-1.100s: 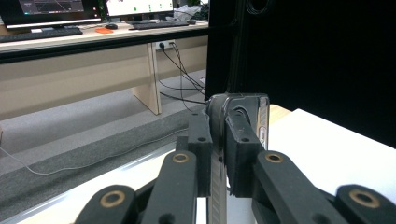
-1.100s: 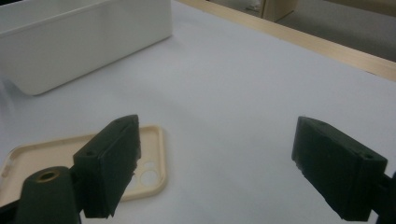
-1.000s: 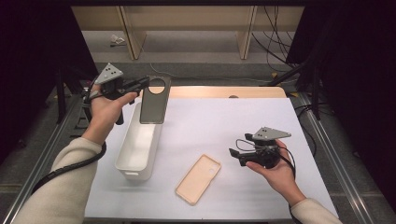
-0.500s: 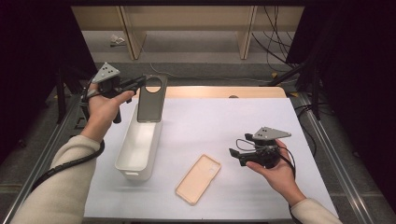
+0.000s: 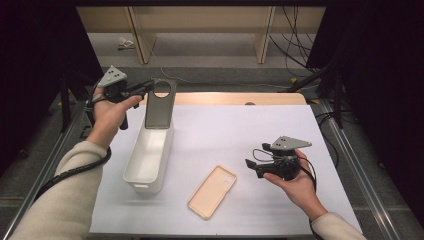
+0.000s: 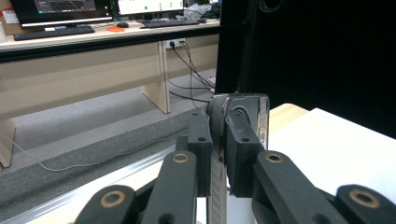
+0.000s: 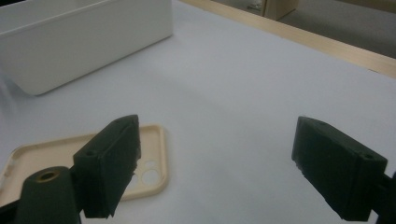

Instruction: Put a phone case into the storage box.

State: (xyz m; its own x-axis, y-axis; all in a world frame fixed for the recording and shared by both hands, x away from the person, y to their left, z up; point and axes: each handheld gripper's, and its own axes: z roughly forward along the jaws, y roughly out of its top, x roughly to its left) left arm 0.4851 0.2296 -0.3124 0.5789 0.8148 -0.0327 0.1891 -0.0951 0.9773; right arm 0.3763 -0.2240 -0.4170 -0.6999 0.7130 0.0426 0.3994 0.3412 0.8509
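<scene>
White paper [image 5: 235,125] covers the wooden table [image 5: 240,98], and no brand or writing can be read on any thing here; the monitors [image 6: 60,9] on the far desk in the left gripper view are too small to read. At the left, the left gripper [image 5: 148,88] is held up in the air above the far end of a white plastic bin [image 5: 148,157]. Its jaws are closed on the top of a grey phone case [image 5: 160,104], which hangs upright with its round camera hole at the top; its lower edge is at the bin's far rim. In the left gripper view the case [image 6: 240,121] is seen edge-on between the two pads. The bin stands long-way near the left edge of the paper. To its right, a beige phone case [image 5: 212,191] lies flat, inner side up, apart from the bin and near the front edge. Further right, the right gripper [image 5: 251,166] is held low over bare paper, jaws wide apart and holding nothing, pointing toward the beige case [image 7: 70,158]. Between the bin and the right gripper the paper is free.
</scene>
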